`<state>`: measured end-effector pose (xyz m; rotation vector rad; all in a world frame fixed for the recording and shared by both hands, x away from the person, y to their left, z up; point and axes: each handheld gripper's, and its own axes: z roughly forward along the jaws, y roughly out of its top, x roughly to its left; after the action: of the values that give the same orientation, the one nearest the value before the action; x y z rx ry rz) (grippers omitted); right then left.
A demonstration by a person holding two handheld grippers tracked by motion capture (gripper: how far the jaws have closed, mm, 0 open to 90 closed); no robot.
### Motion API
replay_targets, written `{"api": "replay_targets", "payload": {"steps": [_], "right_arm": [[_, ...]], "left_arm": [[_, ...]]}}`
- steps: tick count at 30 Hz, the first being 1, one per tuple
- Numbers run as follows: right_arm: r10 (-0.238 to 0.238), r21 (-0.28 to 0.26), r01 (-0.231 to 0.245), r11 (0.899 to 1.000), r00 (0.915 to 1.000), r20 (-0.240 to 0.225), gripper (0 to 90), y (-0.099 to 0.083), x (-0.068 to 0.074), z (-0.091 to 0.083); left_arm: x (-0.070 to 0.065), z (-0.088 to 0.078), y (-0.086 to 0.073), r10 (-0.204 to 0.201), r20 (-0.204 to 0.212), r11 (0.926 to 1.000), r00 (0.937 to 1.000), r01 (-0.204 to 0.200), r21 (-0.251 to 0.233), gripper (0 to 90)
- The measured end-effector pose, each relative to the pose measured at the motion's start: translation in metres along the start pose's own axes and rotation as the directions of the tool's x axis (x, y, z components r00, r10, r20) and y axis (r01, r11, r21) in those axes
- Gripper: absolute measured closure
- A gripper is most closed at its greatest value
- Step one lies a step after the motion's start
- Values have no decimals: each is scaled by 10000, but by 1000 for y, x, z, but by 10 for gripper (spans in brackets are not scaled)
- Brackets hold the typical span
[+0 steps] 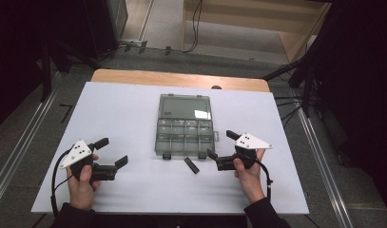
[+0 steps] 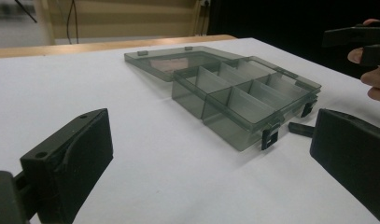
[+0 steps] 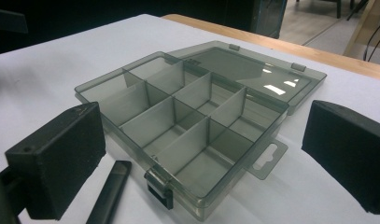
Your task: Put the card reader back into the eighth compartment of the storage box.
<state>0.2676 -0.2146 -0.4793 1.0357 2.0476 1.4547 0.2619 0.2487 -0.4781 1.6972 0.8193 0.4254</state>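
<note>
A smoky-grey clear compartment box lies open at the table's middle, its lid folded flat away from me. Its compartments look empty. A short black bar lies on the white surface just in front of the box, near its right latch. My left gripper is held low at the front left, jaws wide apart and empty, pointing toward the box. My right gripper sits beside the box's front right corner, open and empty, with the black bar beside its left jaw.
The white tabletop ends in a wooden strip at the far side. Beyond it are floor cables and a wooden frame. Dark stands flank the table on both sides. Cables trail from both grippers toward the near edge.
</note>
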Motion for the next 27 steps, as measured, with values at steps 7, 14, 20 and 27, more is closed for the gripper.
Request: {"api": "replay_targets", "payload": {"steps": [7, 14, 20, 27], "right_arm": [[-251, 194, 256, 9995, 9994, -240, 0, 4, 12, 1], [-448, 369, 474, 9982, 9966, -690, 0, 8, 23, 4], [-552, 670, 621, 9958, 9934, -1005, 0, 10, 31, 6], [-572, 826, 689, 9942, 9890, -1362, 0, 12, 38, 8]], "left_arm": [[7, -16, -5, -161, -247, 9996, 9996, 155, -236, 0], [9, -27, -11, -101, -385, 9993, 9992, 87, -372, 0], [10, -36, -13, 19, -460, 9988, 9989, -42, -489, 0], [14, -41, -18, 15, -528, 9989, 9986, -39, -469, 0]]}}
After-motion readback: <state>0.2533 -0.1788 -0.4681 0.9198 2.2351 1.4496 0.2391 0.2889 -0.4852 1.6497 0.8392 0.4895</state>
